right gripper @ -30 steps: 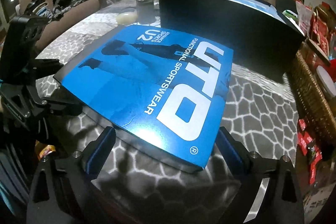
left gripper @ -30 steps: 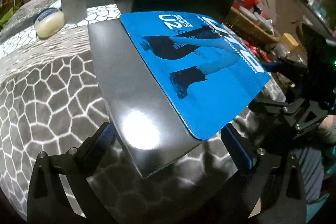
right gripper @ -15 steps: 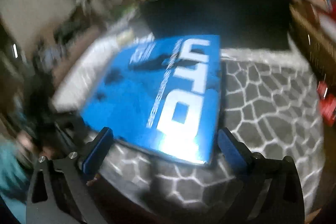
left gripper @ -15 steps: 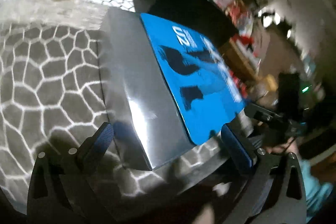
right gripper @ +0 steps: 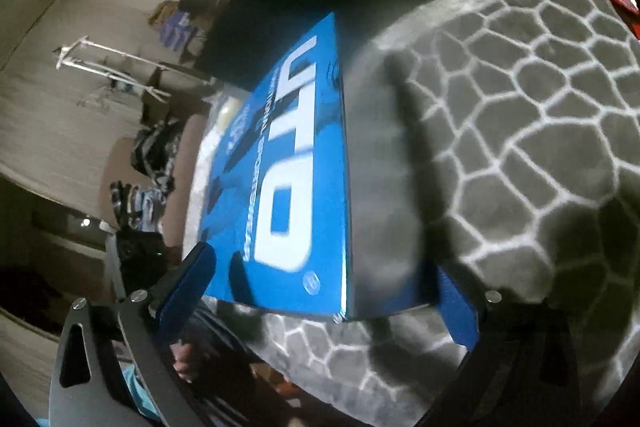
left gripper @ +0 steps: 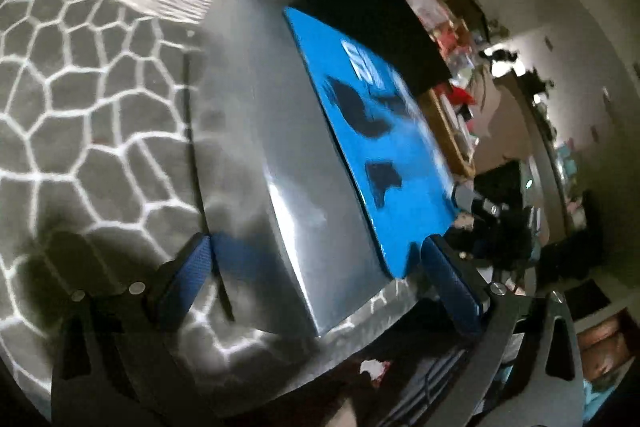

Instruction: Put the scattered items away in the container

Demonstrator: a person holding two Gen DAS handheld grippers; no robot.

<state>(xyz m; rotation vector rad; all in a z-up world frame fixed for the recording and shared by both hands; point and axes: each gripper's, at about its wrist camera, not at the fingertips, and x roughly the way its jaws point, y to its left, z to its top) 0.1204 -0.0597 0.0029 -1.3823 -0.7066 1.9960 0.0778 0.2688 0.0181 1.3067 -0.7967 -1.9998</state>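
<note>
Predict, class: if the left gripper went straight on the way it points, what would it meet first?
Most likely the blue-and-grey box: the open left gripper straddles its near corner, which lies between the fingers. Depth is blurred, so contact is uncertain.

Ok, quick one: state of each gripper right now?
Left gripper: open, jaws spread either side of the blue box, not clamping it.
Right gripper: open, straddling the same box's near end.

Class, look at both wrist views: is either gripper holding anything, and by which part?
Neither. Both the left gripper and right gripper are open, their fingers straddling near corners of the blue box without closing on it.
</note>
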